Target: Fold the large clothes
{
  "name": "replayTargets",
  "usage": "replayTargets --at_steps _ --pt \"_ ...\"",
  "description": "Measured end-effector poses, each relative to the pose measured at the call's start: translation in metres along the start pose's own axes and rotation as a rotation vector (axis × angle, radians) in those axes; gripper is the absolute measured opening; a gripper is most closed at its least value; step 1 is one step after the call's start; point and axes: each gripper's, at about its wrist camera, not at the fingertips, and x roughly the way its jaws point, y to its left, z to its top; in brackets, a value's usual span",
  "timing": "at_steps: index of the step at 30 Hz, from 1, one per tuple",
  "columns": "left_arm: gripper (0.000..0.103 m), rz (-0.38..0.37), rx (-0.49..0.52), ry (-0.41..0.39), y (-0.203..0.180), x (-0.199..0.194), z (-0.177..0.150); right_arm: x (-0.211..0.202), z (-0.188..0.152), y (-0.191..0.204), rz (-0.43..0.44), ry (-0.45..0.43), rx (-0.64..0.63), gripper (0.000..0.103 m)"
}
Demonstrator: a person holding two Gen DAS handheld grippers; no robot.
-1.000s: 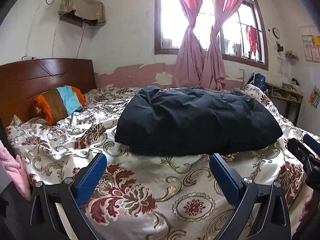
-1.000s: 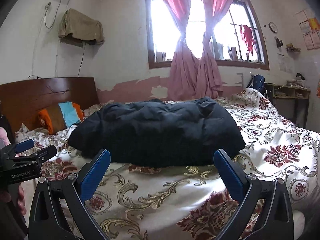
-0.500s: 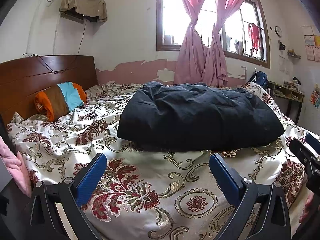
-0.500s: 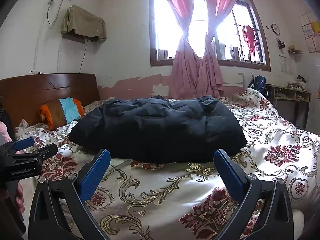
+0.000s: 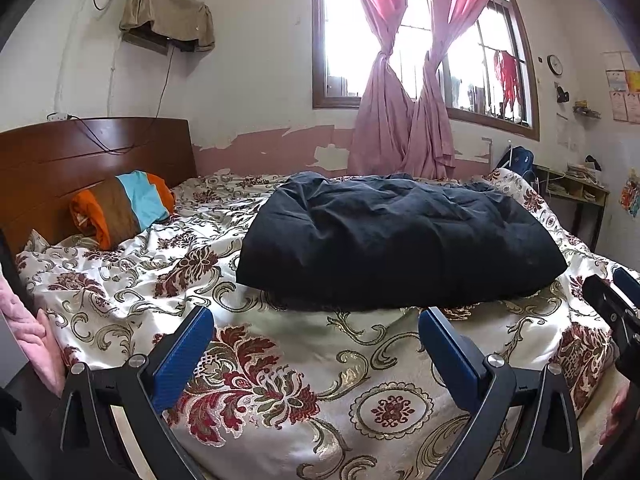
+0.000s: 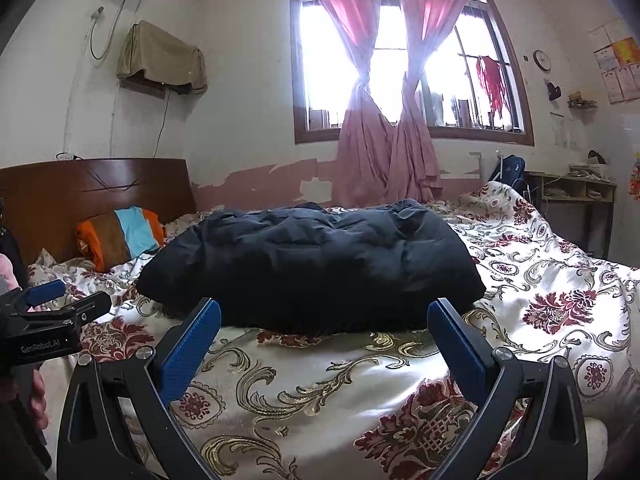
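Note:
A big dark navy garment [image 5: 396, 240] lies folded into a thick, puffy bundle in the middle of the bed [image 5: 280, 360]; the right wrist view shows the same garment [image 6: 316, 264]. My left gripper [image 5: 316, 320] hovers over the near edge of the bed, short of the bundle, open with nothing between its blue pads. My right gripper [image 6: 324, 312] is likewise open and empty, its fingertips just in front of the bundle's near edge. Each gripper appears at the edge of the other's view: the left gripper [image 6: 52, 304], the right gripper [image 5: 616, 304].
The bed carries a cream floral cover [image 6: 540, 300]. An orange, brown and blue pillow [image 5: 124, 208] leans on the wooden headboard [image 5: 80, 152]. Pink curtains [image 5: 404, 120] hang at the window behind. A desk [image 5: 572, 188] stands at the right wall.
Both grippers have pulled back and lowered slightly from the bundle; the garment has stayed put and both grippers remain open.

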Motion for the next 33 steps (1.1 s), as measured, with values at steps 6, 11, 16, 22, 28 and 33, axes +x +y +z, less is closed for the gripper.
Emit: replayTargets --at_steps 6,11,16,22,28,33 --pt "0.103 0.000 -0.004 -0.004 0.0003 -0.0018 0.0012 -0.0013 0.0006 0.0006 0.004 -0.008 -0.005 0.101" --pt "0.103 -0.001 -0.005 -0.006 0.0004 -0.0025 0.0014 -0.0004 0.0003 -0.0001 0.007 -0.004 -0.006 0.101" --pt "0.103 -0.005 -0.005 -0.017 -0.0007 -0.0057 0.0034 0.0000 0.0004 0.0000 0.004 -0.005 -0.005 0.101" --pt "0.103 0.001 -0.001 -0.021 -0.0024 -0.0070 0.0043 0.0004 0.0002 0.0010 0.003 -0.005 -0.005 0.101" --pt "0.103 0.001 -0.001 -0.020 -0.0023 -0.0065 0.0043 0.0004 0.0003 0.0008 0.003 -0.005 -0.005 0.101" --pt "0.103 0.000 -0.003 -0.021 -0.0021 -0.0068 0.0039 0.0003 0.0003 0.0006 0.003 -0.005 -0.003 0.101"
